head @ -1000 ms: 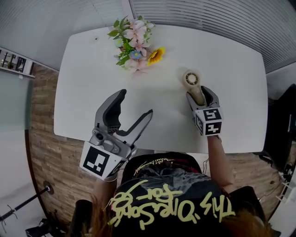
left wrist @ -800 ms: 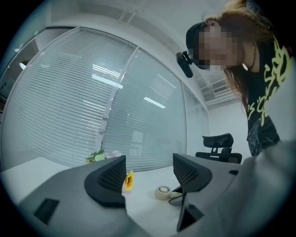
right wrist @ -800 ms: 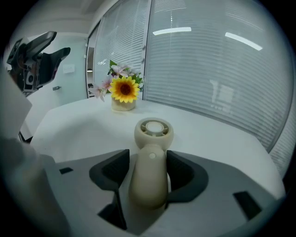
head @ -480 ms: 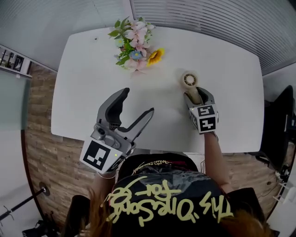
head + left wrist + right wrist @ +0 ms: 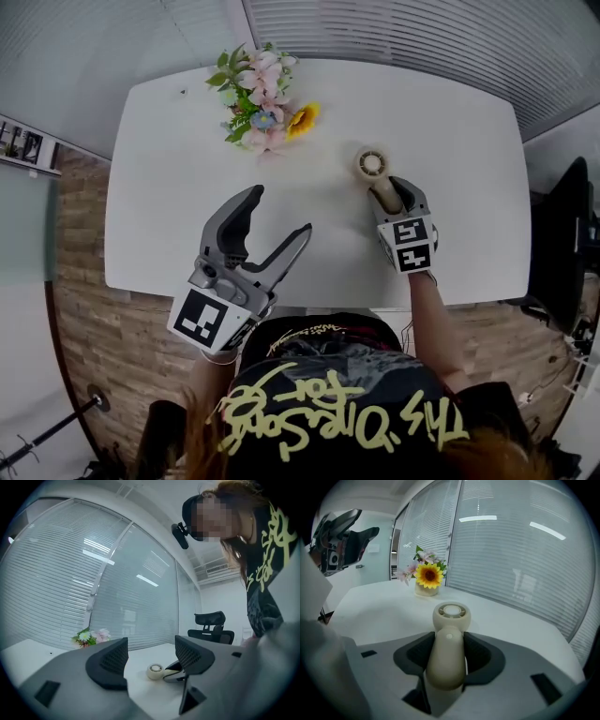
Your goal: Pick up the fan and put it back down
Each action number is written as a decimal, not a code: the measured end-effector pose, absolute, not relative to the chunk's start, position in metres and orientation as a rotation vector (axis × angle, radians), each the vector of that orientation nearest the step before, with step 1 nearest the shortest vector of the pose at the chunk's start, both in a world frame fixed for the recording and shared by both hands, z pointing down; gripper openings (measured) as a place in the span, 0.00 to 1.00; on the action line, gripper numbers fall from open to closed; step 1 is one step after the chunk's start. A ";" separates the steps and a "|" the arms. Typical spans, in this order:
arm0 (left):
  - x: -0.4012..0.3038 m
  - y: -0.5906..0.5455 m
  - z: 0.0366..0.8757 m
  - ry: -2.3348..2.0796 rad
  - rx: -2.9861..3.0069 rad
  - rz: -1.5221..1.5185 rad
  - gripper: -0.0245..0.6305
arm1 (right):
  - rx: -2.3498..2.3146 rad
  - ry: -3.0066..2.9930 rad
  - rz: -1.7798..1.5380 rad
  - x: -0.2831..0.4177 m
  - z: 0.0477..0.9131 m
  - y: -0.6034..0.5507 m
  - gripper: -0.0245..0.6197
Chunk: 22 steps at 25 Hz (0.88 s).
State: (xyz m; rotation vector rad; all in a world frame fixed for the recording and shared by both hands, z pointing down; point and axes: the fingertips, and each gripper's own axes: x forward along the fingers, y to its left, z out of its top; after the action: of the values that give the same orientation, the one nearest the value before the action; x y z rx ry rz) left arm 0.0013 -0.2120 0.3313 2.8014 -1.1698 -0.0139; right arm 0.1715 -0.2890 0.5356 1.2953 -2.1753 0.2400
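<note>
Cream fan (image 5: 373, 165) lying flat on white table (image 5: 450, 122), handle (image 5: 446, 660) toward the person; right gripper (image 5: 389, 191) has just been closing its jaws, and its pads (image 5: 417, 652) meet the handle on both sides, kept apart only by its width; grasp judged made, lift not yet begun. Left gripper (image 5: 278, 212) wide open, empty, near the front edge. Sole container: small pot (image 5: 425, 588) at the far side, holding a sunflower (image 5: 428, 574) and pink blossoms (image 5: 408, 570).
</note>
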 end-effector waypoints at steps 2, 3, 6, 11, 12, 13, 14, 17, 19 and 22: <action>0.003 -0.213 0.329 -1.165 2.809 -0.008 0.50 | 1.323 -2.198 0.227 0.172 0.527 -0.289 0.34; 0.002 -0.215 0.329 -1.163 2.813 0.001 0.50 | 1.333 -2.212 0.221 0.172 0.521 -0.290 0.34; -0.001 -0.225 0.327 -1.168 2.810 0.009 0.50 | 1.336 -2.247 0.199 0.170 0.504 -0.291 0.34; 0.004 -0.232 0.316 -1.178 2.843 -0.017 0.50 | 1.378 -2.333 0.159 0.164 0.466 -0.285 0.34; 0.006 -0.232 0.316 -1.178 2.843 -0.011 0.50 | 1.382 -2.348 0.139 0.163 0.458 -0.284 0.34; 0.007 -0.232 0.318 -1.175 2.841 -0.009 0.50 | 1.384 -2.364 0.119 0.161 0.450 -0.283 0.34; 0.009 -0.232 0.319 -1.171 2.838 -0.010 0.50 | 1.384 -2.380 0.099 0.160 0.443 -0.282 0.34; 0.012 -0.232 0.322 -1.173 2.836 -0.015 0.50 | 1.384 -2.428 0.039 0.159 0.420 -0.278 0.34; 0.013 -0.233 0.323 -1.173 2.835 -0.007 0.50 | 1.370 -2.458 0.010 0.158 0.408 -0.275 0.34; 0.012 -0.236 0.320 -1.196 2.845 -0.019 0.50 | 1.353 -2.480 -0.035 0.157 0.397 -0.271 0.34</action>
State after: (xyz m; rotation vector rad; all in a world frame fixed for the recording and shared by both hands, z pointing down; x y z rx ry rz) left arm 0.0116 -0.2355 0.3200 2.8447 -1.1960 -0.0194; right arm 0.1569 -0.2706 0.3969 1.3534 -2.4799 -0.0348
